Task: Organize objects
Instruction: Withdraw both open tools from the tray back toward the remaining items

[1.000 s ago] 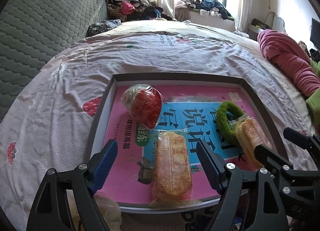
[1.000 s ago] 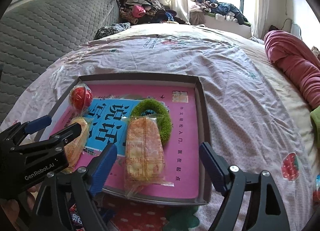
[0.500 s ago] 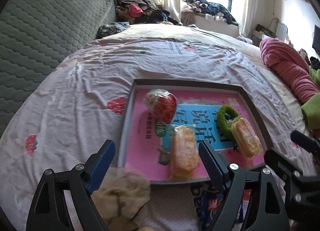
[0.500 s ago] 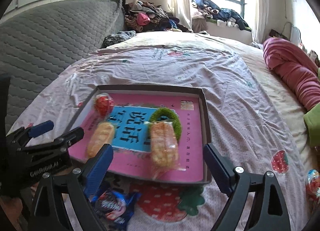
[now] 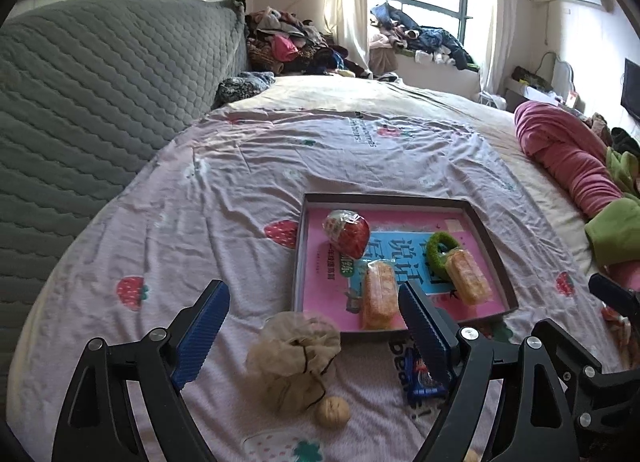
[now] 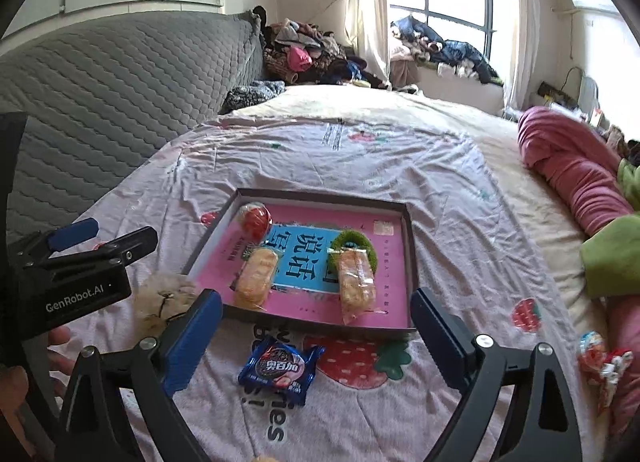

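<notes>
The left gripper (image 5: 314, 328) and the right gripper (image 6: 316, 332) are both held with jaws spread wide, nothing between them. A shallow dark-rimmed tray lined with a pink book (image 6: 410, 246) is seen at the centre of both frames, on the strawberry-print bedsheet (image 5: 240, 190). Inside it lie a red wrapped ball (image 5: 347, 231), a green fuzzy ring (image 5: 434, 248) and two orange wrapped cakes (image 6: 256, 276). A blue biscuit packet (image 6: 280, 368) lies just below the tray; a crumpled beige mesh bag (image 5: 294, 358) and a walnut (image 5: 332, 414) are seen at lower centre of the left view.

Grey quilted headboard (image 5: 100, 102), strawberry-print bedsheet (image 5: 240, 198), rolled pink blanket (image 6: 576, 178) (far right) — clothes heaped by the window (image 5: 420, 34)
</notes>
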{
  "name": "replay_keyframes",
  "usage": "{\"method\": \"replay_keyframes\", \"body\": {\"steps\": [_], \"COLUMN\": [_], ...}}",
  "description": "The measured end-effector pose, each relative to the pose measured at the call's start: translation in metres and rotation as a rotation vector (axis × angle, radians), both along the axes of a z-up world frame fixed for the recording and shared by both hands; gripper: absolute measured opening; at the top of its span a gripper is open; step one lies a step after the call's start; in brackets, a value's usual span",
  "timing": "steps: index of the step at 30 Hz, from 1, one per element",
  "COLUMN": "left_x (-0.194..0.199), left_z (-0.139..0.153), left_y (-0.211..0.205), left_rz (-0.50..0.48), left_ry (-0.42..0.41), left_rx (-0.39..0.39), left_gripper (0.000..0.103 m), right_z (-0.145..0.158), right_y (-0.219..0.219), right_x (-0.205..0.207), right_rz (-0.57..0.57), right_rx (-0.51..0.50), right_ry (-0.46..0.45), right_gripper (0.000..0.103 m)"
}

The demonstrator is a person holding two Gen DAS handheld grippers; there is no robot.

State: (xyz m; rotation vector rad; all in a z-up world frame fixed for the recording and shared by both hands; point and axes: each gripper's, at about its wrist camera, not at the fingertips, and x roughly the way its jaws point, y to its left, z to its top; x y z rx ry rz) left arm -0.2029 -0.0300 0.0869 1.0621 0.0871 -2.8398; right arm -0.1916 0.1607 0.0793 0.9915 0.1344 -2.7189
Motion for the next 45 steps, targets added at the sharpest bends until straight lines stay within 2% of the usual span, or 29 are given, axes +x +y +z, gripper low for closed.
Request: {"method": "replay_keyframes", "body": {"steps": [14, 25, 32, 45], "left_x": [0.073, 0.119, 0.137, 0.146], "left_z": [0.058, 0.083, 0.086, 0.061], "left_y": [0.006, 0.006, 0.005, 0.005], "left_rz": [-0.013, -0.009, -0.013, -0.019], "left_ry": [0.063, 0.094, 0.095, 0.063], "left_rx": [-0.017, -0.015, -0.023, -0.032], "left_gripper": [0.087, 0.087, 0.087, 0.087], "right_z": [0.059, 0.088, 0.096, 0.081], "right_y": [-0.004, -0.007, -0.004, -0.003], "right_x": [0.072, 0.115, 0.138, 0.149], "right_rz": [0.012, 0.021, 0.021, 0.027], "right_rx": [0.016, 0.031, 0.037, 0.050], "right_ry": [0.085, 0.128, 0.152, 0.128], "right_gripper": [0.100, 0.101, 0.102, 0.102]}}
